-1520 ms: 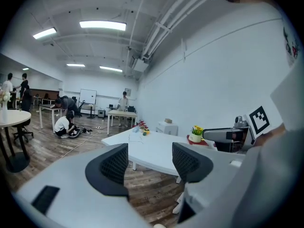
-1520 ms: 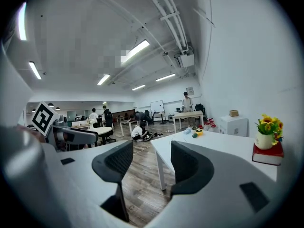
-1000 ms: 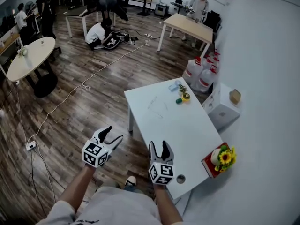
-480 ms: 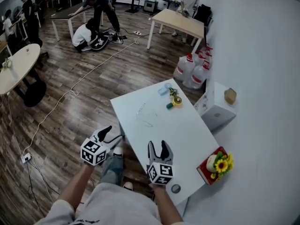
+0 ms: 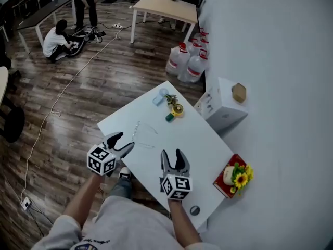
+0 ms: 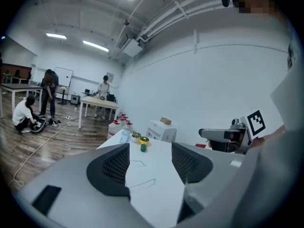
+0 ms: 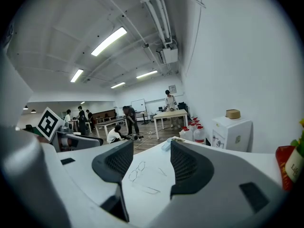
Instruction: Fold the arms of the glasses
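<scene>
Wire-framed glasses lie unfolded on white table.

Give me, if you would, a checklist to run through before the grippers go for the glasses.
1. Glasses in view, flat on the table: ok.
2. Arms spread open, not yet folded: ok.
3. Left gripper open, nothing between its jaws: ok.
4. Right gripper open, nothing between its jaws: ok.
5. Room around the glasses: ok; the yellow roll and its neighbours sit apart at the far end.
6. Grippers within reach of the glasses: not ok; both are short of them, at the near edge.
</scene>
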`<act>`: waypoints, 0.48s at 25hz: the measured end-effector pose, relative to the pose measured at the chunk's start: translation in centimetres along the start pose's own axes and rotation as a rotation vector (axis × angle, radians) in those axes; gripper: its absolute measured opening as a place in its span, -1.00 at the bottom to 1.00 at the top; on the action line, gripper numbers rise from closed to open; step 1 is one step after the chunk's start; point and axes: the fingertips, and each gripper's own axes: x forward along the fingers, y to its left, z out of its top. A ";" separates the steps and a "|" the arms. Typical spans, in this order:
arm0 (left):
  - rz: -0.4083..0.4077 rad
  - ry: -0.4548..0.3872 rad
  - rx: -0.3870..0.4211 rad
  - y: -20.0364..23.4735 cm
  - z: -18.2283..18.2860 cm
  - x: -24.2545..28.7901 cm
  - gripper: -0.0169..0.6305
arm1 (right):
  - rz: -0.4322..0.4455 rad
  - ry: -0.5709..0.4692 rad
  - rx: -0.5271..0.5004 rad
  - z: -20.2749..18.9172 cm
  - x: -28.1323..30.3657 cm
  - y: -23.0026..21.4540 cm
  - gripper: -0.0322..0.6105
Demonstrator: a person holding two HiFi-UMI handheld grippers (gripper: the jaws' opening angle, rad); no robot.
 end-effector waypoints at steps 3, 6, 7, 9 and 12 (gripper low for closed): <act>-0.062 0.041 -0.001 2.7 0.7 2.9 -0.10 | -0.055 -0.005 -0.001 1.6 2.9 -0.5 -0.18; -0.112 0.075 -0.004 5.2 1.2 5.4 -0.11 | -0.098 -0.002 0.001 2.3 5.7 -0.9 -0.18; -0.126 0.085 -0.005 6.0 1.2 6.0 -0.11 | -0.111 -0.001 0.004 2.4 6.5 -0.9 -0.18; -0.156 0.105 -0.020 7.5 1.0 7.0 -0.11 | -0.136 0.005 0.012 2.4 7.9 -0.8 -0.18; -0.196 0.138 -0.093 9.6 0.1 8.3 -0.13 | -0.168 0.012 0.021 2.2 9.3 -0.9 -0.18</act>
